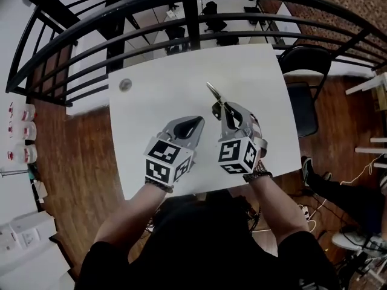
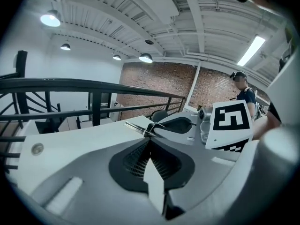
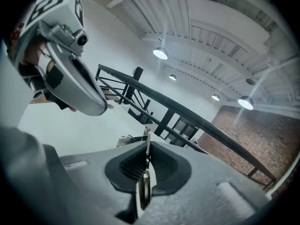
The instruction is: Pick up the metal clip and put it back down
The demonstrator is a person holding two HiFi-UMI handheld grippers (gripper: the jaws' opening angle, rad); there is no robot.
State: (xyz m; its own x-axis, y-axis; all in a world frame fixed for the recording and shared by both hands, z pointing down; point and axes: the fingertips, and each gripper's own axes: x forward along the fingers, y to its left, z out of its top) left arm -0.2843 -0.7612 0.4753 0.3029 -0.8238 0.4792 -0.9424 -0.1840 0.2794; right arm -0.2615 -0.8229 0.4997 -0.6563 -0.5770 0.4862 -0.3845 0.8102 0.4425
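The right gripper (image 1: 219, 109), just right of the frame's centre, pinches the thin silvery metal clip (image 1: 213, 92), which pokes past its tips over the white rectangular table (image 1: 260, 83). Just left of it, the left gripper (image 1: 198, 121) has its jaws pressed together on nothing. A small round grey disc (image 1: 125, 84) lies near the table's upper-left corner.

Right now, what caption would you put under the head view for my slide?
Right gripper pinches the clip over the table; left gripper beside it, shut, empty.
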